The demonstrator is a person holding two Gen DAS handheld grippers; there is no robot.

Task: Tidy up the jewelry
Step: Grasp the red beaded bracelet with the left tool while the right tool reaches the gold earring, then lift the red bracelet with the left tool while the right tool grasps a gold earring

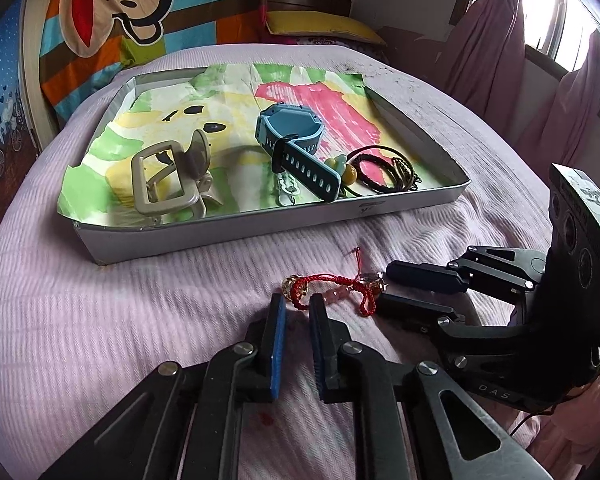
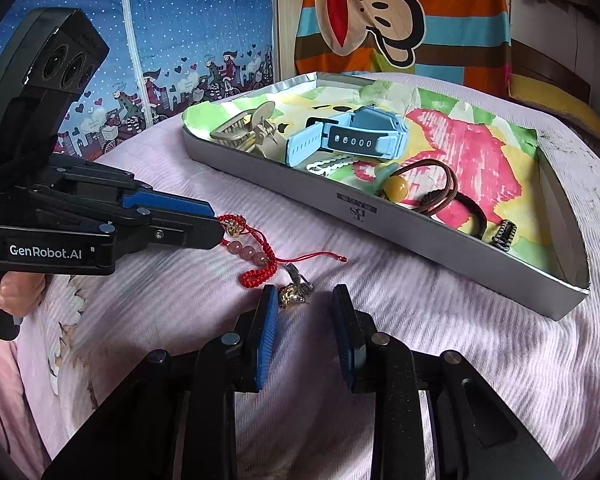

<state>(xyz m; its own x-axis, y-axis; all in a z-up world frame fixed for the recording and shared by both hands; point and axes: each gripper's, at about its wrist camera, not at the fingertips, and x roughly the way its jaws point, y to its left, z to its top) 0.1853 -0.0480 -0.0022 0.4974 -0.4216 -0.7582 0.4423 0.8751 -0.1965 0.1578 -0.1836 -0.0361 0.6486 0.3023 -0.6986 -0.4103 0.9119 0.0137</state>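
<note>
A red cord bracelet (image 1: pixel 332 286) with pink beads and a gold charm lies on the pink bedspread; it also shows in the right wrist view (image 2: pixel 256 258). My left gripper (image 1: pixel 298 300) is open, its tips at the bracelet's charm end. A small gold ring (image 2: pixel 296 293) lies beside the bracelet. My right gripper (image 2: pixel 306 294) is open with the ring between its tips. A silver tray (image 1: pixel 228 226) holds a blue watch (image 1: pixel 288 140), a beige hair claw (image 1: pixel 168 176) and dark cord bracelets (image 1: pixel 384 172).
The tray (image 2: pixel 380 216) is lined with painted paper and lies on the bed beyond the grippers. A striped monkey-print cloth (image 1: pixel 112 8) and a yellow pillow (image 1: pixel 320 24) are behind it. Pink curtains (image 1: pixel 496 40) hang at the right.
</note>
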